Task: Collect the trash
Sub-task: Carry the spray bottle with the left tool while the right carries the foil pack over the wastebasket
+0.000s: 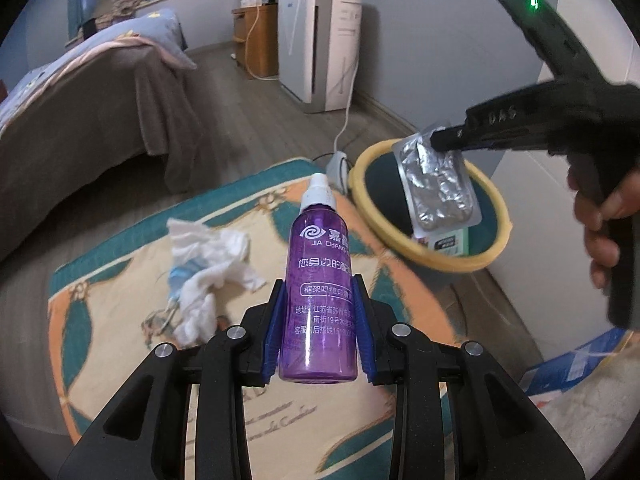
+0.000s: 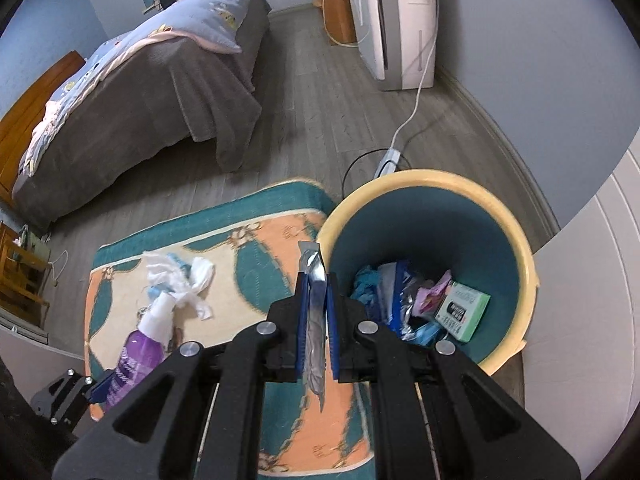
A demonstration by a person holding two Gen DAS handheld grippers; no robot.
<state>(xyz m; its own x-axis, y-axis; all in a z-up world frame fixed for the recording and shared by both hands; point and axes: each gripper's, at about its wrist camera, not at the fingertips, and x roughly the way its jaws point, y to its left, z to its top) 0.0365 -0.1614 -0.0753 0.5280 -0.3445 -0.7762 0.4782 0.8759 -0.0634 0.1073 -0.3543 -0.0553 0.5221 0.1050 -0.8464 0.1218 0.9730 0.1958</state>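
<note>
In the left wrist view the left gripper (image 1: 320,300) sat at the bottom centre of the frame, its blue pads partly closed and pressing on both sides of a purple spray bottle (image 1: 322,280) with a white cap, which pointed up the frame. Behind the bottle, a crumpled white tissue (image 1: 208,256) lay on a patterned rug (image 1: 120,320) in teal, orange and cream, left of centre. At the right of the frame the right gripper (image 1: 438,140), held by a hand (image 1: 604,224), was closed nearly all the way on the top edge of a silver blister pack (image 1: 438,188). The pack hung in front of the mouth of a teal trash bin (image 1: 496,204) with a yellow rim.

In the right wrist view the pack (image 2: 316,320) stood edge-on between the pads at centre, just left of the bin's rim (image 2: 524,256). Inside the bin lay a green box (image 2: 464,312) and mixed wrappers. The bottle (image 2: 140,352) showed at lower left, over the rug (image 2: 272,240). A bed (image 2: 160,80) filled the upper left, and a white appliance (image 2: 400,20) stood at the top right.
</note>
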